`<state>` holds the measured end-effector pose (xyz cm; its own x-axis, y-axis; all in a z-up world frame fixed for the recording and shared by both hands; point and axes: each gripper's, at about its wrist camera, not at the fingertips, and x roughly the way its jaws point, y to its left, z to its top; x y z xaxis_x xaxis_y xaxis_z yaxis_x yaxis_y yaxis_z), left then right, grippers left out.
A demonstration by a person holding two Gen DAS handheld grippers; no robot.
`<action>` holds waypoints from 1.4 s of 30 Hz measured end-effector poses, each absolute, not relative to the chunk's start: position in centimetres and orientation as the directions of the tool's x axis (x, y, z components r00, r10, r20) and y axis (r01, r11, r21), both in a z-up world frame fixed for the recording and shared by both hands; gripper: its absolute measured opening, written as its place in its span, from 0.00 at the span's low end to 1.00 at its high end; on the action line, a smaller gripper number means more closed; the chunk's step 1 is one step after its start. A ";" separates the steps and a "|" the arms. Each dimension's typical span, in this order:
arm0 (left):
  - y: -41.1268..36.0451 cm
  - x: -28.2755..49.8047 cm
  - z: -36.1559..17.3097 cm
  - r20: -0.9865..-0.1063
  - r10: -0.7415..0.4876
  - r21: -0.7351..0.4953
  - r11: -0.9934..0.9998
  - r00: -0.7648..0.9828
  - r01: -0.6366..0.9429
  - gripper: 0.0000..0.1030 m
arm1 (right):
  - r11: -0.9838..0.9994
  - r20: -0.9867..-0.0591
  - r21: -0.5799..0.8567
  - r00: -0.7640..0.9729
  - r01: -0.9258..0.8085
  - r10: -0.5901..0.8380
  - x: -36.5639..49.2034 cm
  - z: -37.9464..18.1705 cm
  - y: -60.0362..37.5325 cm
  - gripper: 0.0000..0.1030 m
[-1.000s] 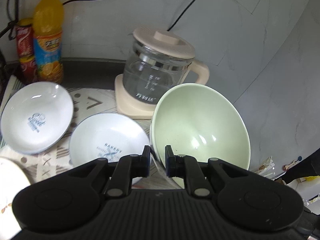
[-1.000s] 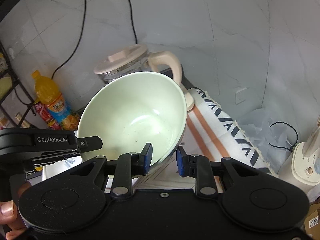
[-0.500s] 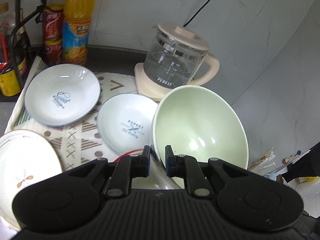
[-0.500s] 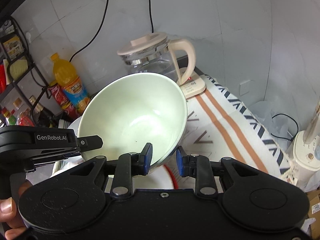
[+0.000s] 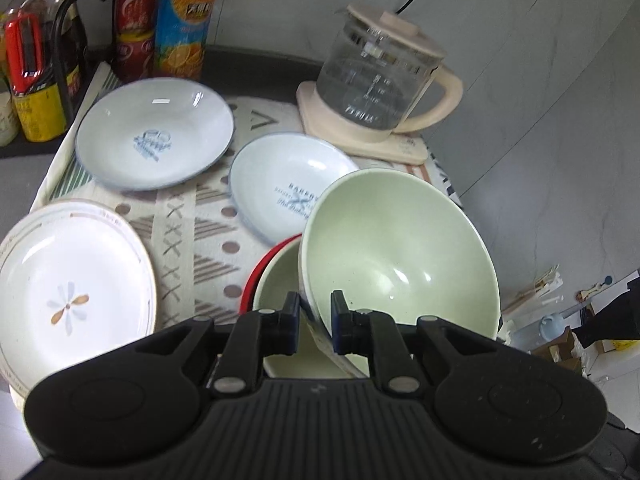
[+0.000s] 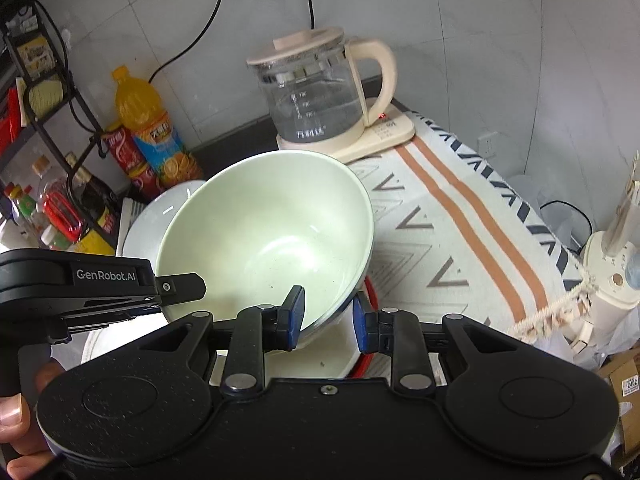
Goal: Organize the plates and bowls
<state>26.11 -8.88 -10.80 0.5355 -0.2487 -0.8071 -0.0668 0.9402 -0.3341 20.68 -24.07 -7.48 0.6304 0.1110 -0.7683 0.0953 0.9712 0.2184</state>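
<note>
Holding the green bowl (image 5: 400,256) tilted over a second bowl (image 5: 280,300) in the red dish (image 5: 256,276): left gripper (image 5: 315,322) and right gripper (image 6: 329,320) both pinch its near rim. Glazed ceramic, probably slippery, chips easily; grip the rim squarely. Left view alone shows three plates (image 5: 154,132) on the cloth; right view hides most of them, possibly all but one.

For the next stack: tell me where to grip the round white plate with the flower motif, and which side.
Pinch the rim of the round white flower plate at its right edge, approaching low from the right across the patterned cloth. It lies flat, so only the upturned rim gives purchase; that side faces bare cloth. Left gripper and right gripper hold the pale green bowl.
</note>
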 end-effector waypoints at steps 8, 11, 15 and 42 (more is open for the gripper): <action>-8.5 25.5 -12.1 -0.831 -0.244 -0.321 0.945 0.499 -0.071 0.13 | 0.973 -0.792 0.207 0.602 0.102 0.106 19.7 -8.6 -23.2 0.25; -8.5 25.5 -12.6 -0.842 -0.247 -0.319 0.945 0.479 -0.074 0.14 | 0.972 -0.799 0.207 0.592 0.110 0.103 19.6 -9.0 -23.0 0.25; -8.4 25.5 -12.8 -0.845 -0.229 -0.298 0.952 0.483 -0.070 0.17 | 0.971 -0.806 0.211 0.582 0.115 0.107 19.4 -9.5 -23.0 0.28; -3.4 21.5 -10.8 -0.825 -0.196 -0.284 0.955 0.530 -0.090 0.58 | 0.982 -0.791 0.152 0.610 0.112 0.053 15.7 -8.1 -20.5 0.65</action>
<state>21.50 -3.44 -10.85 0.5305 -0.1956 -0.8248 -0.0896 0.9546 -0.2841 15.72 -20.55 -8.06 0.6098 0.0531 -0.7908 0.1117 0.9820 0.1521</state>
